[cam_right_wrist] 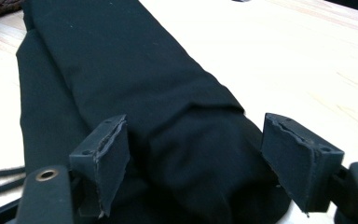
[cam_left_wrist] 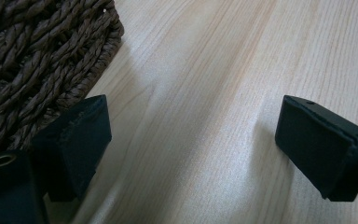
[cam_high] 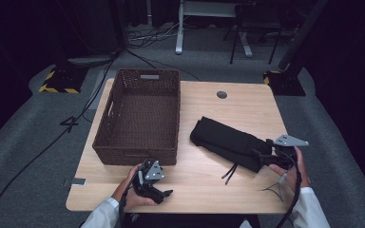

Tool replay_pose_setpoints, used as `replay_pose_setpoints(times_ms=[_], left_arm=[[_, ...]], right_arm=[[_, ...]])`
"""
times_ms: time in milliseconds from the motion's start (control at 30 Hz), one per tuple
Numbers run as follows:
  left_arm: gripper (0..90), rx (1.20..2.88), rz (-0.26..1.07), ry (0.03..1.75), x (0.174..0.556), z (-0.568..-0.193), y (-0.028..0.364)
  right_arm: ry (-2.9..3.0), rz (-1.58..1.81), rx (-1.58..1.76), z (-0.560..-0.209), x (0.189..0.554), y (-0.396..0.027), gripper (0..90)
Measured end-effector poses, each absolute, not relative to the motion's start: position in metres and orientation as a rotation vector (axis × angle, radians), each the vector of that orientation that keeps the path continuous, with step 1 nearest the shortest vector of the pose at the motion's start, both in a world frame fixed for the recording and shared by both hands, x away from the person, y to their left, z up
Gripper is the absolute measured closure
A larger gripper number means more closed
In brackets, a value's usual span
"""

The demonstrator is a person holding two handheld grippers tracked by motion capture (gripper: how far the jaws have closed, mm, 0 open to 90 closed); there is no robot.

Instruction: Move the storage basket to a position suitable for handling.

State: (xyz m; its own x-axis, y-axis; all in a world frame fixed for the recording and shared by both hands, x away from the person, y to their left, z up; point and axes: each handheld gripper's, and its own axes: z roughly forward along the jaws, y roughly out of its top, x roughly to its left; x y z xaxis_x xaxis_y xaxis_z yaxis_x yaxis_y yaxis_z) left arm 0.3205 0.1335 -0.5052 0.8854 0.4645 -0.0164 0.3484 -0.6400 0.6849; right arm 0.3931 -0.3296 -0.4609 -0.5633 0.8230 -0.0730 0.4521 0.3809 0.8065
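While the black folded cloth (cam_high: 228, 141) lies at the right of the wooden table (cam_high: 247, 107), its near end sits between the jaws of the right gripper (cam_high: 266, 157), and the high view is too dark there to separate pad from fabric. The right gripper view is plainer: the roll of cloth (cam_right_wrist: 168, 116) runs away between the two pads (cam_right_wrist: 107, 158), which stand apart on either side of it, and whether they press on it cannot be told. That view cuts off the cloth's near end at the bottom edge. Two thin black cords (cam_high: 230, 172) trail from the cloth toward the near edge of the table; their join with the fabric is hard to make out.

At the near left, the left gripper (cam_high: 164, 192) rests low over the table in a hand (cam_high: 132, 194), just in front of the brown wicker basket (cam_high: 138, 114). The left gripper view shows its jaws wide apart over bare wood, with nothing between them and a corner of the basket (cam_left_wrist: 37, 60) just beside one pad.
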Motion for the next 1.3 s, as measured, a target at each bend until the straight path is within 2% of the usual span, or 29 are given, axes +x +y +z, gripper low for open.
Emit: replay_pose_setpoints(times_ms=[400, 700, 1200, 1300], left_arm=[[11.0, 2.326, 0.208, 0.581, 0.320, -0.505, 0.134], [11.0, 2.326, 0.208, 0.581, 0.320, -0.505, 0.134], [12.1, 2.317, 0.225, 0.614, 0.317, -0.505, 0.134], [16.8, 2.318, 0.217, 0.622, 0.312, -0.503, 0.134]], right_arm=[[2.227, 1.073, 1.007, -0.453, 0.403, -0.295, 24.2], [2.345, 1.023, 0.994, -0.476, 0.412, -0.273, 22.7], [2.345, 1.034, 0.993, -0.490, 0.407, -0.273, 21.8], [2.335, 1.076, 1.005, -0.492, 0.403, -0.280, 22.1]])
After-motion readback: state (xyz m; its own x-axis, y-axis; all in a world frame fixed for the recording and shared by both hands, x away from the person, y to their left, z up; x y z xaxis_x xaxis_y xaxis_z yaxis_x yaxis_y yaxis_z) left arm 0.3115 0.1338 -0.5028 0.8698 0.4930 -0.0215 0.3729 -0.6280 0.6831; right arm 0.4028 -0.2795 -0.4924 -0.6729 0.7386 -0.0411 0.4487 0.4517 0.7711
